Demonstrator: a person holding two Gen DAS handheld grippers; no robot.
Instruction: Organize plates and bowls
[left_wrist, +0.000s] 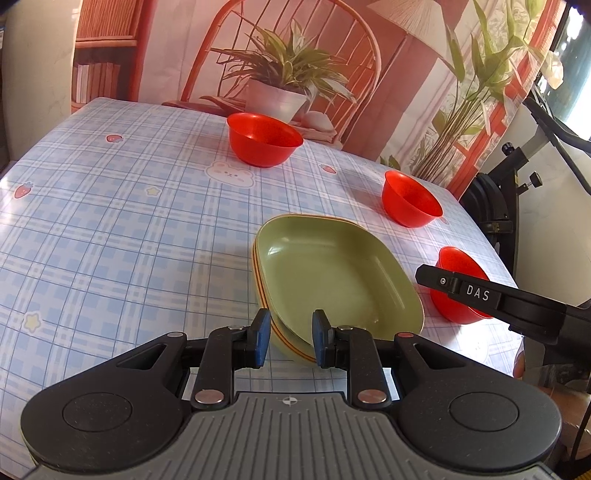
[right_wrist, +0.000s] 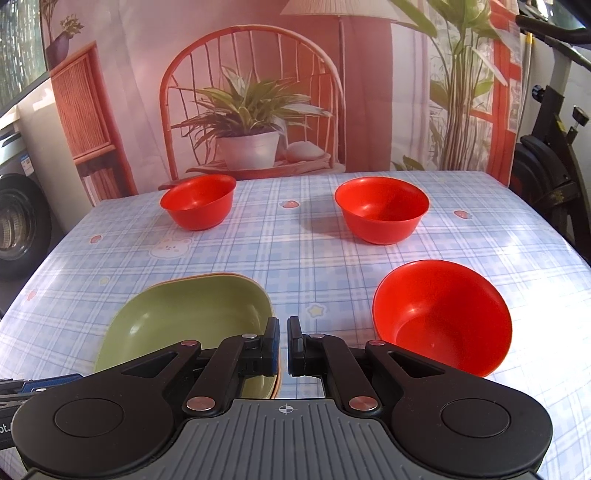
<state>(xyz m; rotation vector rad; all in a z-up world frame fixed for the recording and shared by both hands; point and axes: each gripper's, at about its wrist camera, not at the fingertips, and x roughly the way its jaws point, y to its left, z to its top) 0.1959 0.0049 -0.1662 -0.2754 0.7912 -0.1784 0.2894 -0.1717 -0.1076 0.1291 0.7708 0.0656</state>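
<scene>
Green plates already sit stacked near, left tool apart astride their rim. Three red bowls remain scattered on the table; right tool closed, empty.

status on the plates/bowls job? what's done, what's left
Done: the plates sit in one stack, green on top. In hand: the left tongs straddle the stack's near rim; whether they pinch it is unclear. The right tongs are shut on nothing. Left: three red bowls, far, middle and near, stand apart, unstacked.
</scene>
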